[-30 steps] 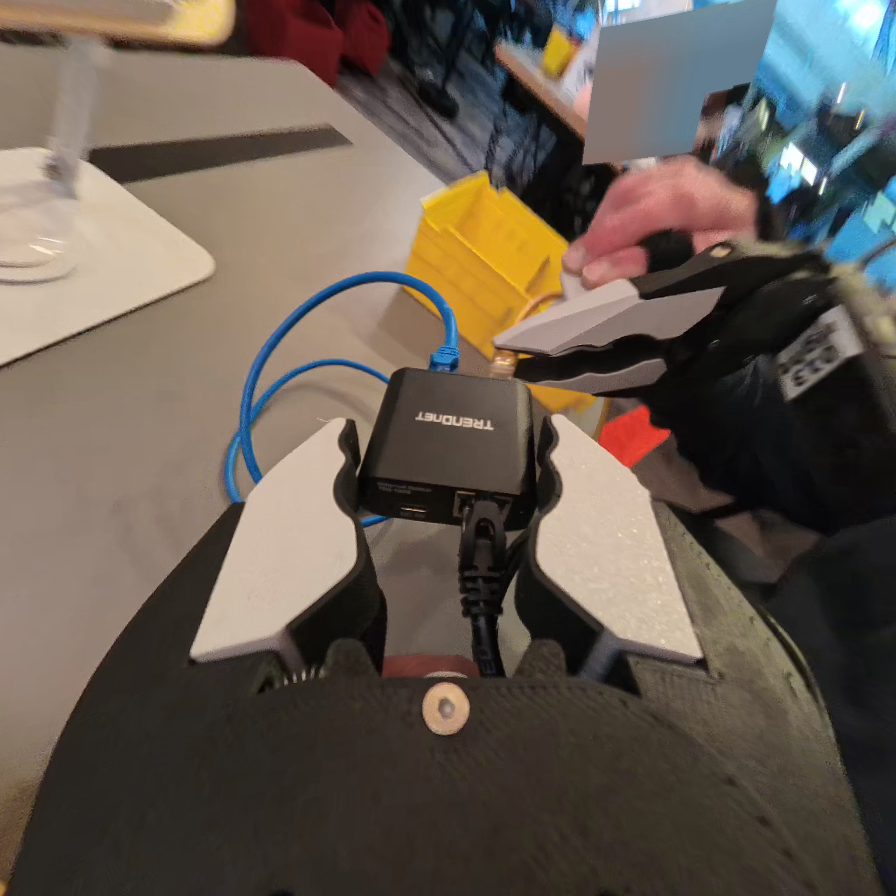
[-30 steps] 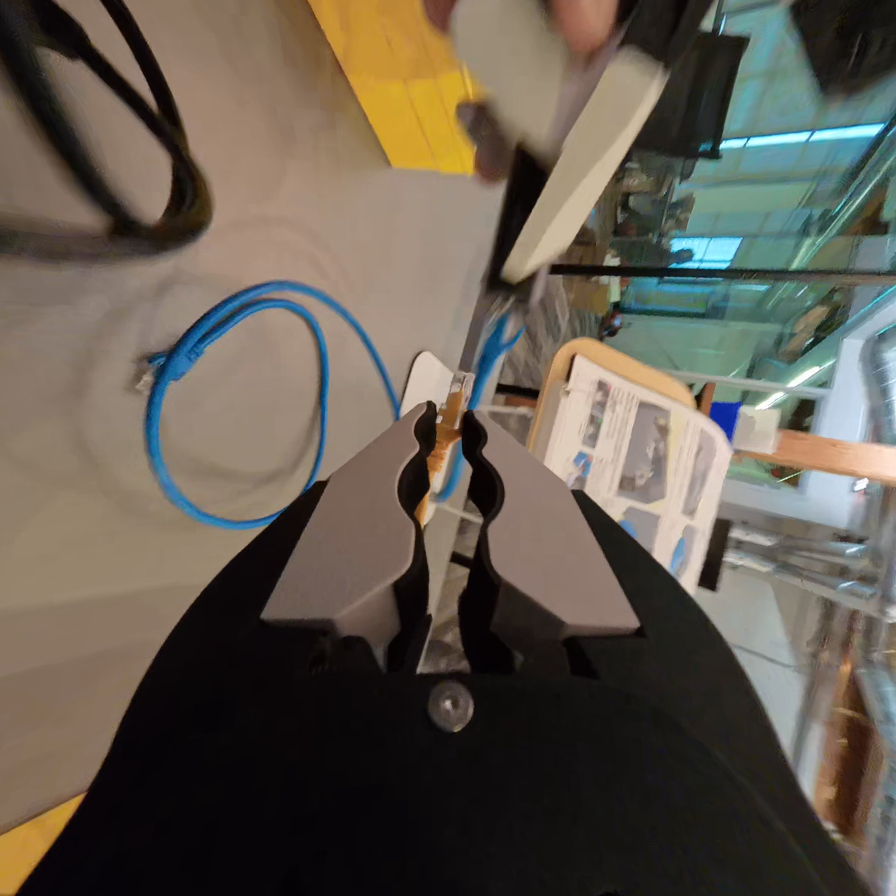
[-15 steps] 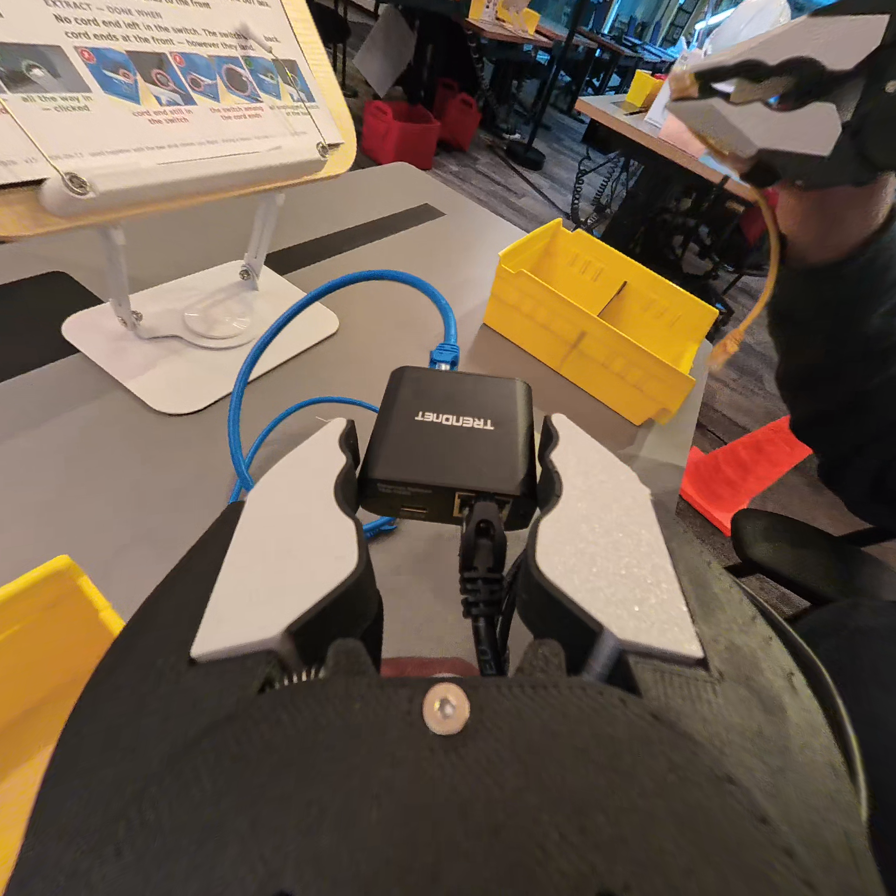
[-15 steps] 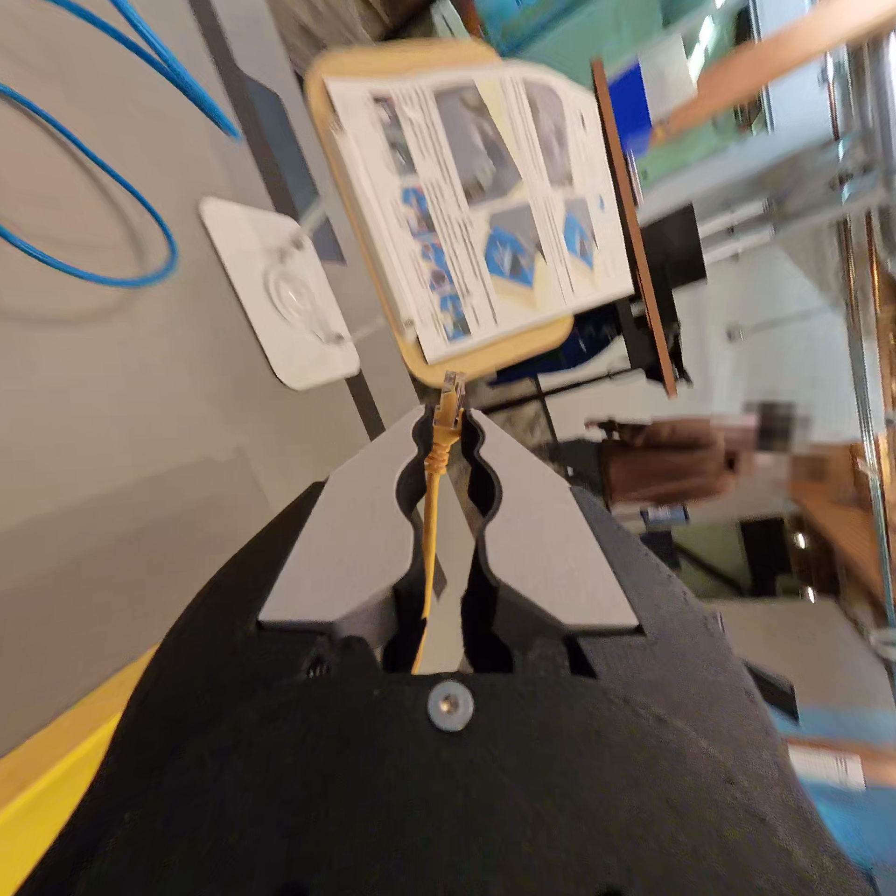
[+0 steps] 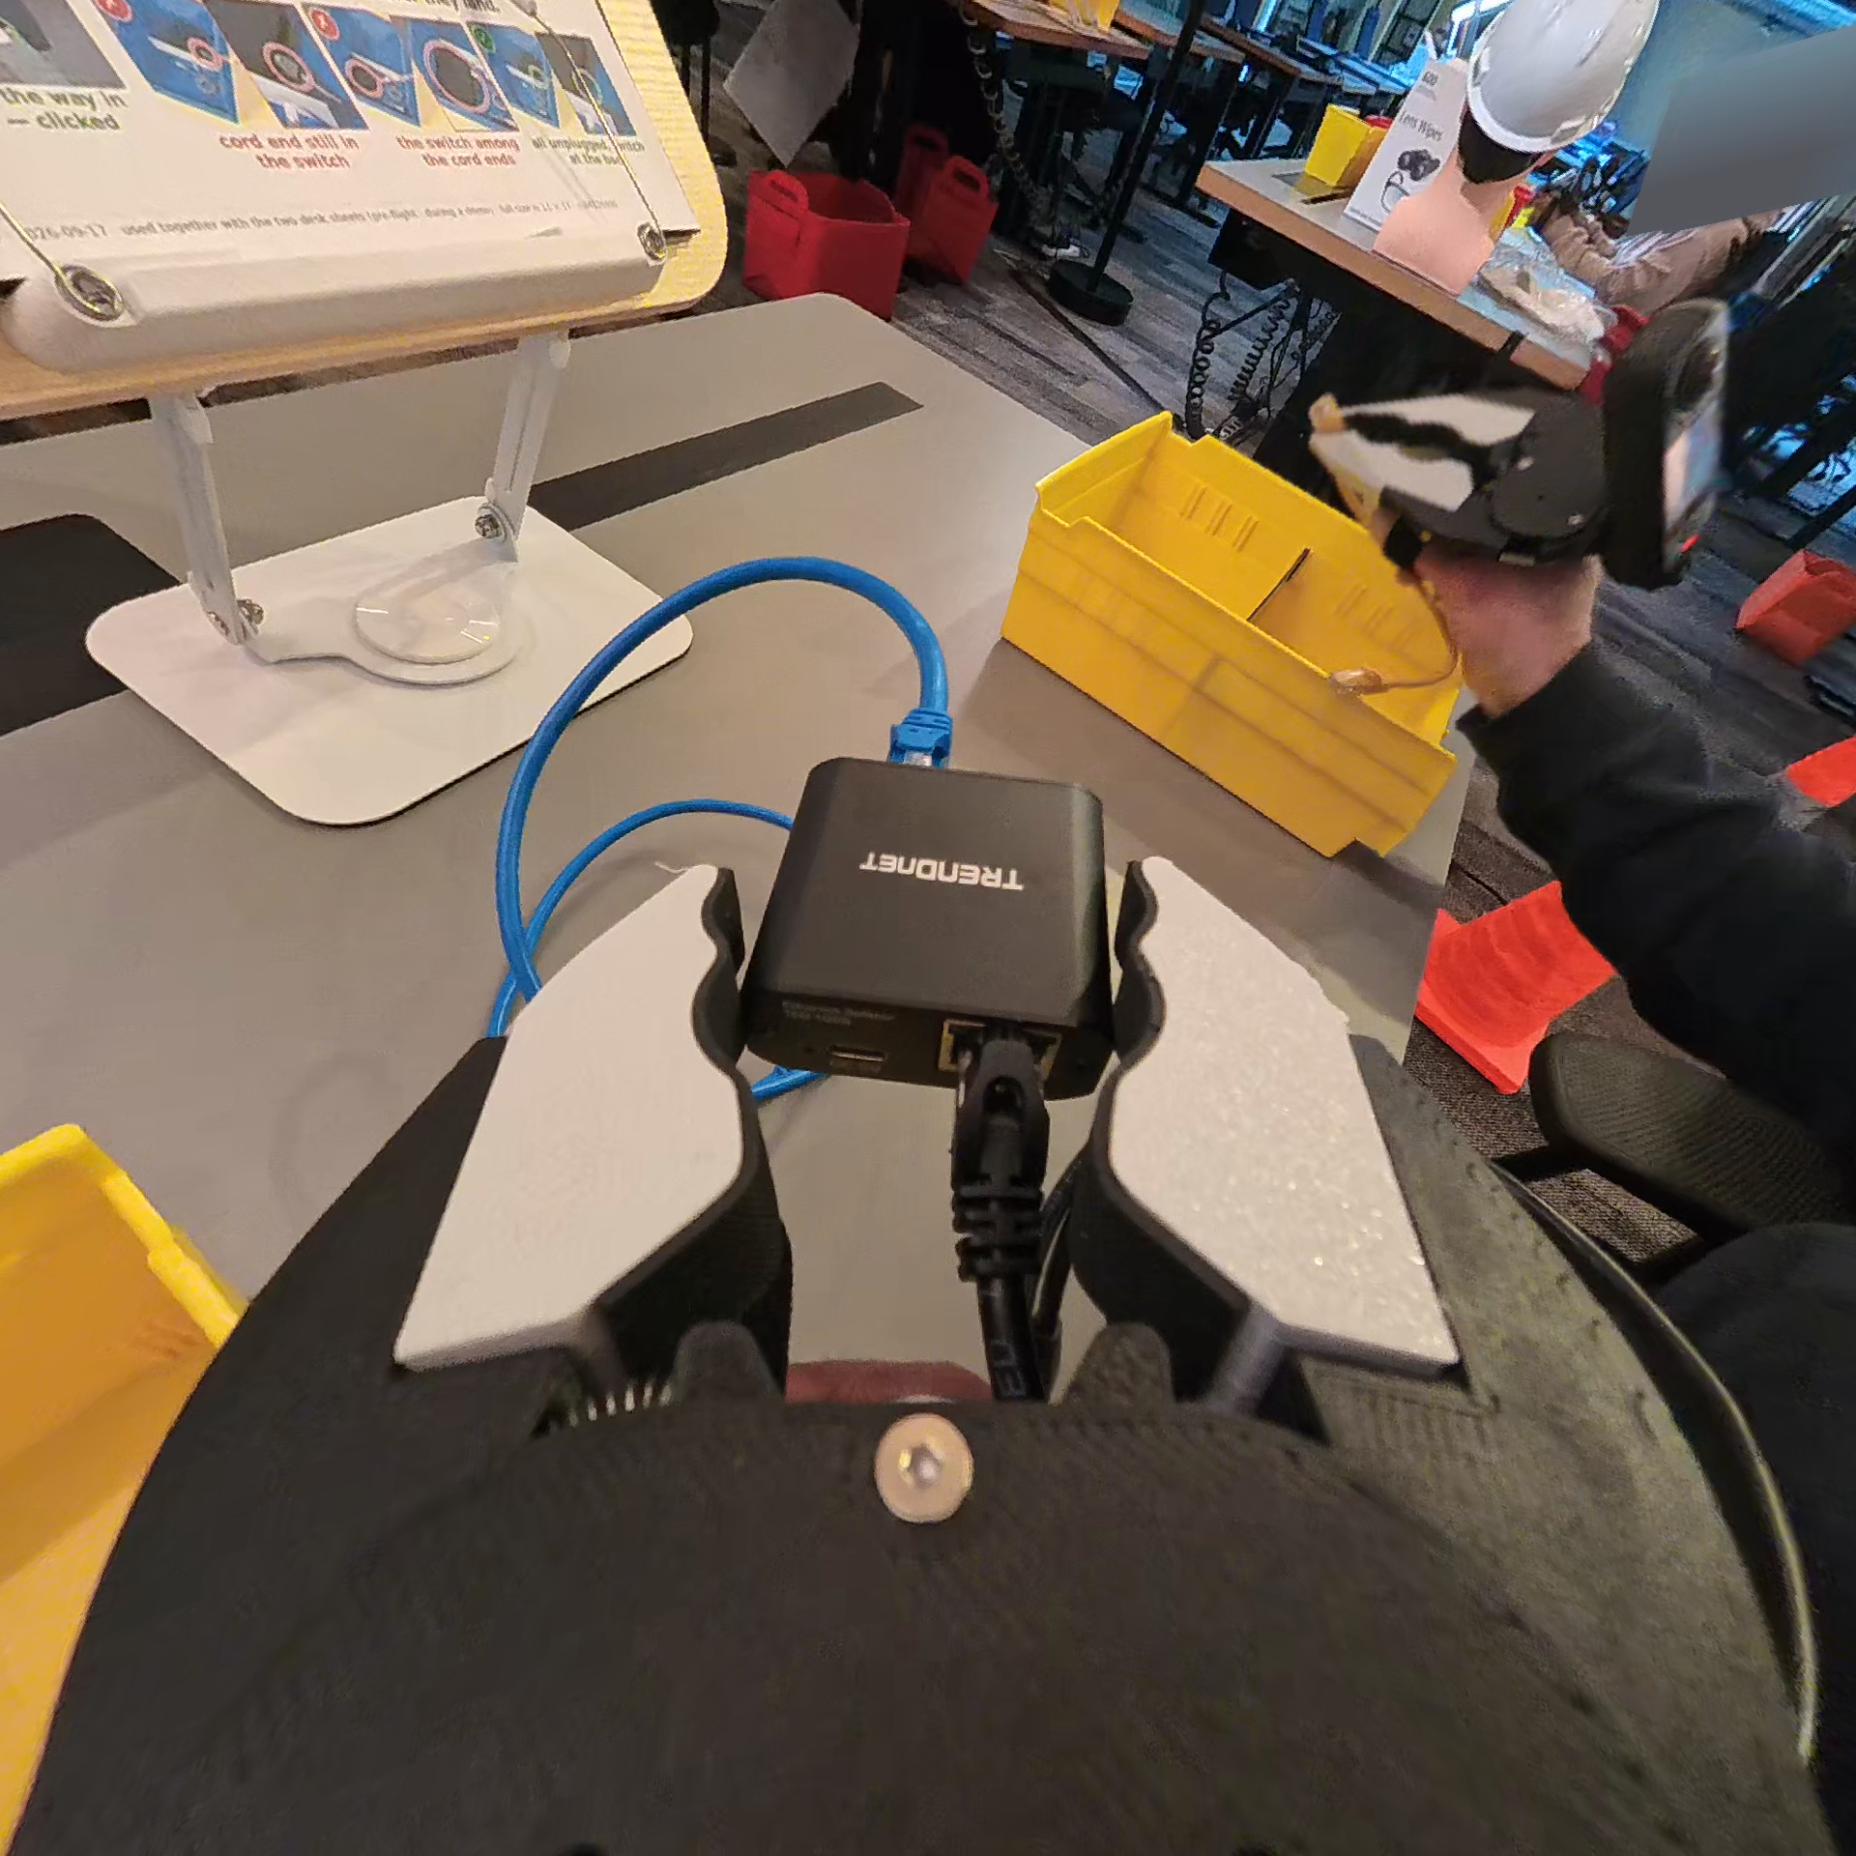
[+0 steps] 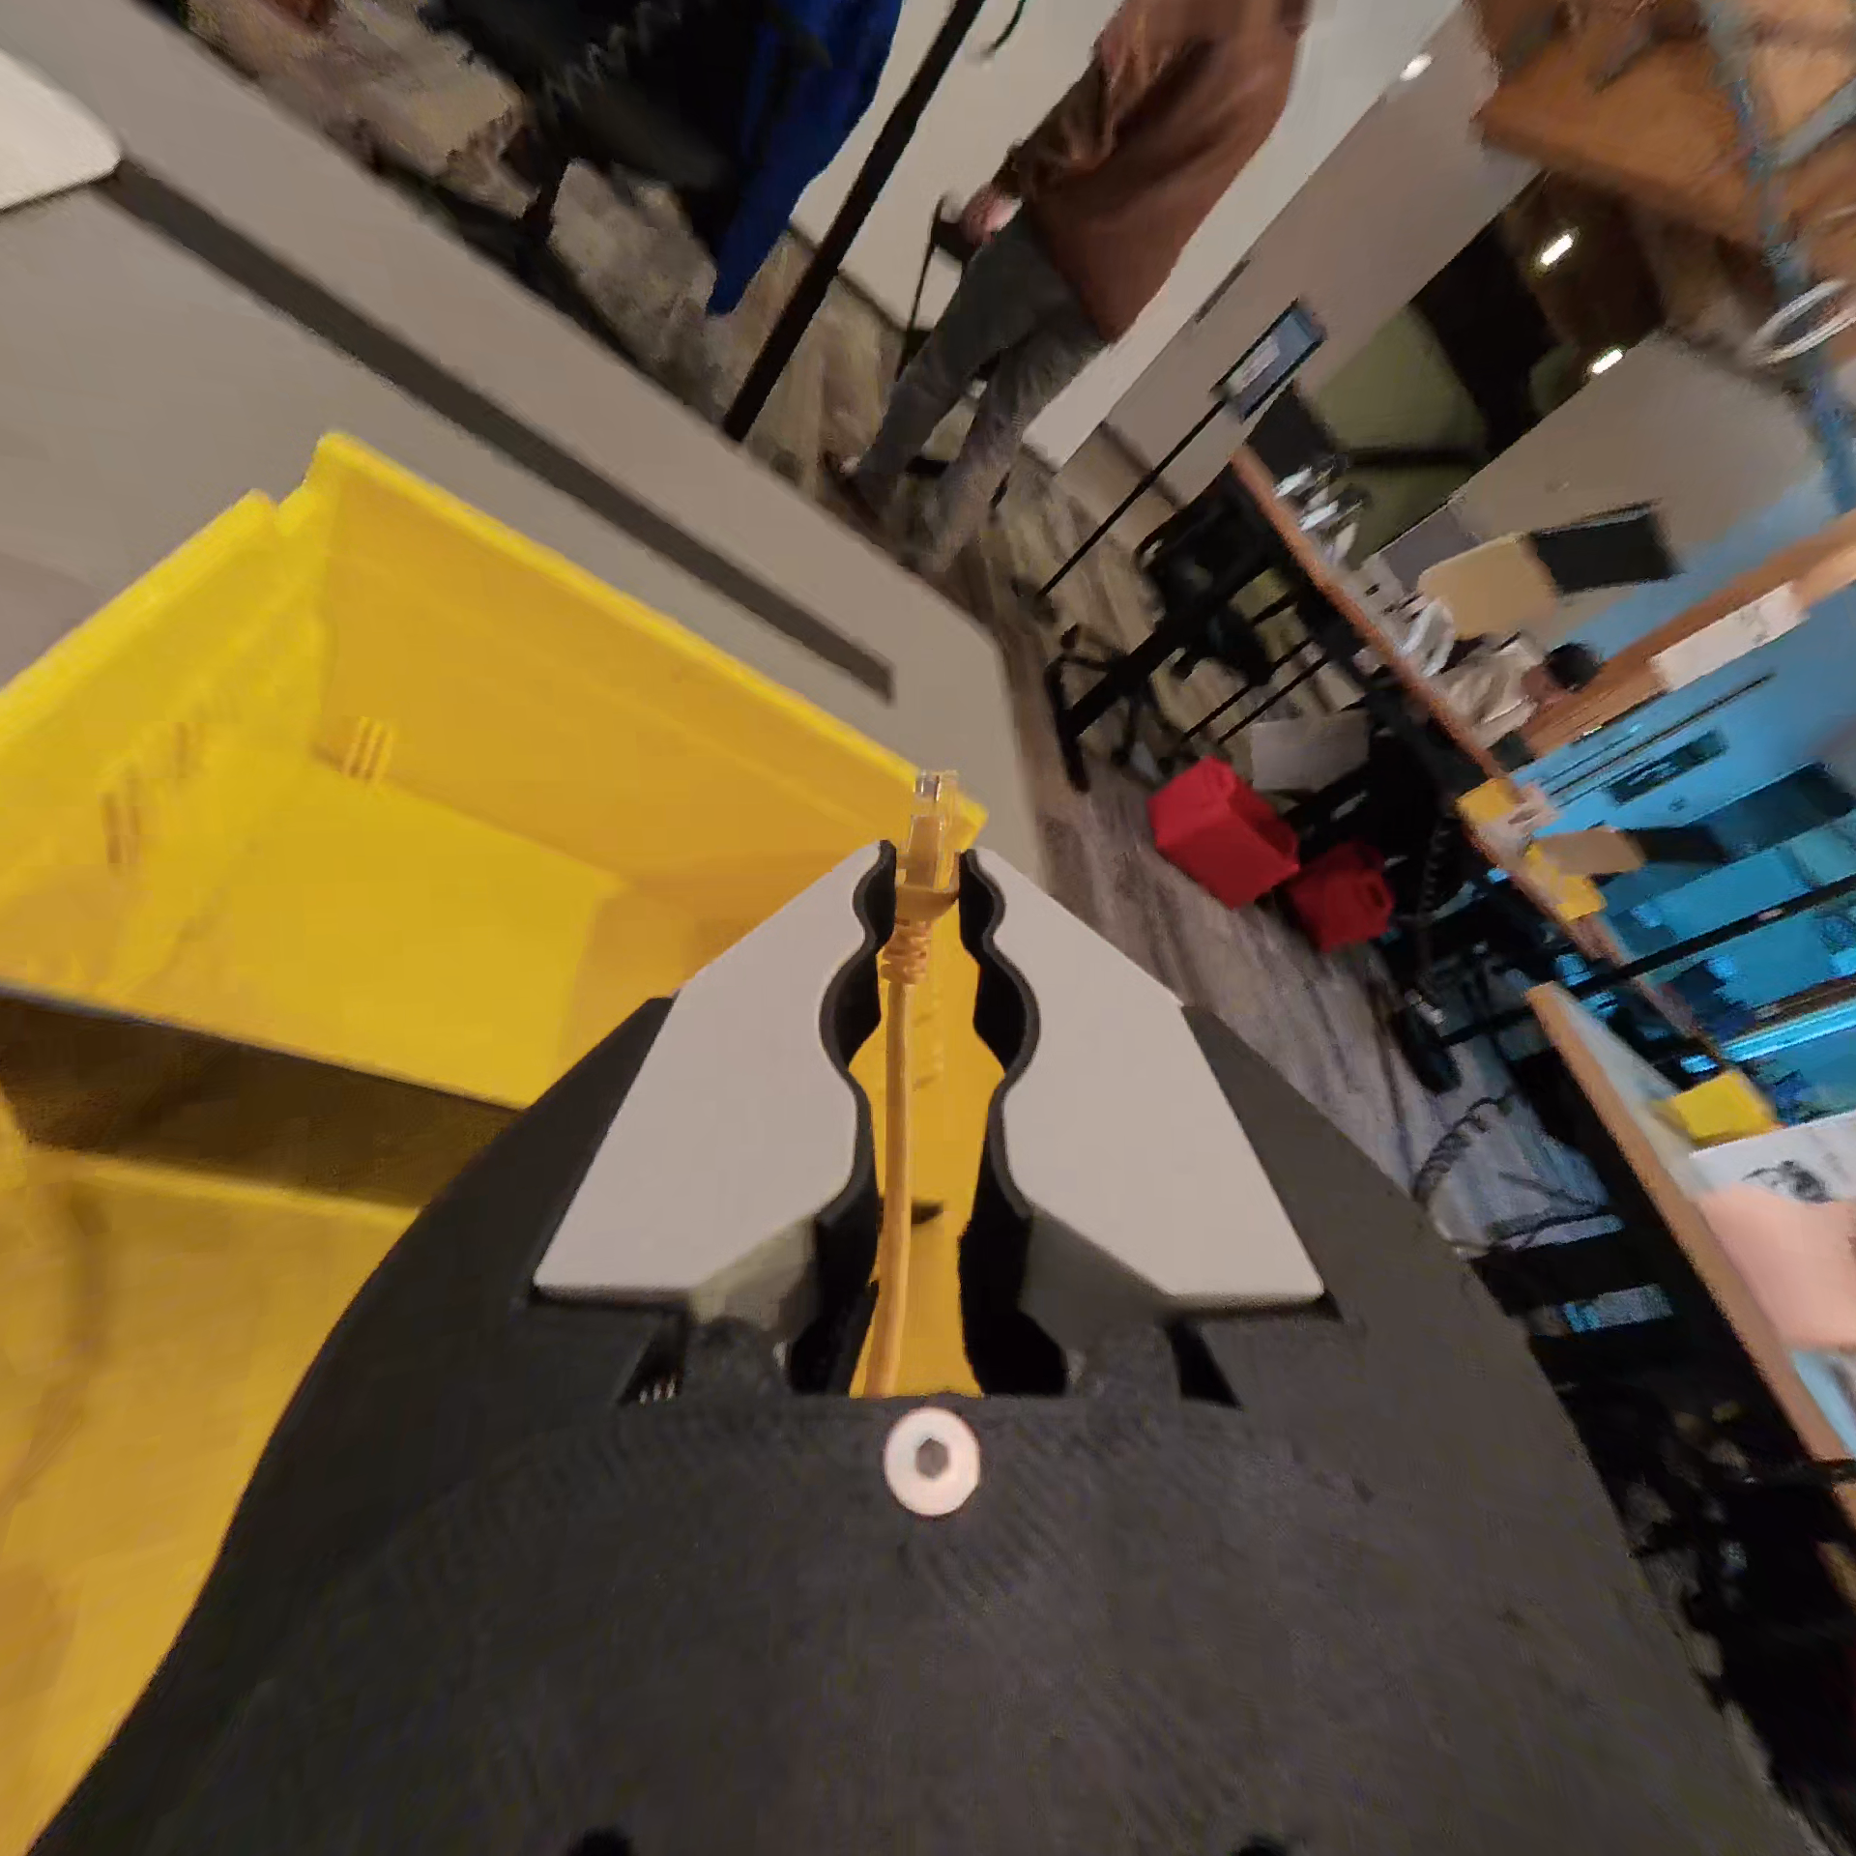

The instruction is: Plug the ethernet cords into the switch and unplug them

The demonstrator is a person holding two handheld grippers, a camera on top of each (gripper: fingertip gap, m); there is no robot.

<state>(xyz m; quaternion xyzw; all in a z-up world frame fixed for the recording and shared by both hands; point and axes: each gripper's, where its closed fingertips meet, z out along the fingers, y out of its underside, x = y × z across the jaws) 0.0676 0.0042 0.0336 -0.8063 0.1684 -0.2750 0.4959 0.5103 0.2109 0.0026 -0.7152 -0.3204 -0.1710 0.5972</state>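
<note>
Here the left gripper clamps the light, rigid black switch on the table, while the right gripper pinches the limp yellow ethernet cord behind its fragile clear plug above the yellow bin.

My left gripper has a big black rounded body with a silver screw in the middle. Its two fingers are light grey on top and wavy black inside. My right gripper looks the same. My sleeve is black.
</note>
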